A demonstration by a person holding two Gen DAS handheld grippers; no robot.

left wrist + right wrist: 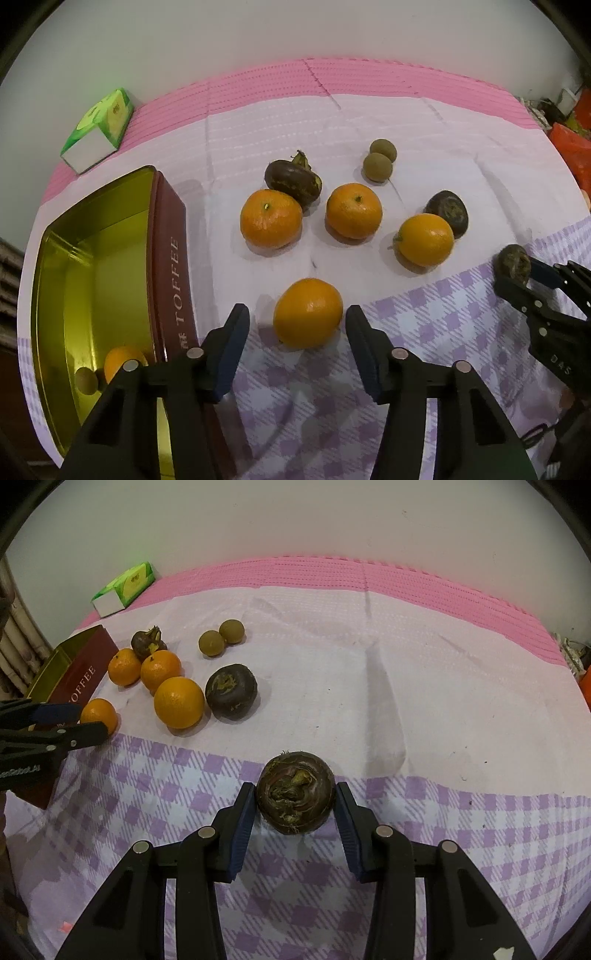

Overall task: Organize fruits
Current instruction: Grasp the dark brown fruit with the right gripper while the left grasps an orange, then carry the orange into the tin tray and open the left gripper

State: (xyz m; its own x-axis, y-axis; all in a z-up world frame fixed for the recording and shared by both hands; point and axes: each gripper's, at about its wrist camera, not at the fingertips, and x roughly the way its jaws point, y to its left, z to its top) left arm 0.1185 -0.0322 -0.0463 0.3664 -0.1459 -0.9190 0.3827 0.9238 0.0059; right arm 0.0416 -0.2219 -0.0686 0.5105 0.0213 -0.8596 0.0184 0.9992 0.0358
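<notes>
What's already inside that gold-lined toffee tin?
Inside the toffee tin, the left wrist view shows one orange and a small round brownish fruit near its closest end. The left gripper covers that corner, so anything more there is hidden.

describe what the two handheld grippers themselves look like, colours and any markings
Both the left gripper and the right gripper are matte black plastic, with angular fingers faced in dark blue pads and round silver pivot pins. Each body carries partly legible white lettering when seen from the other camera. No cables or sleeves show.
</notes>
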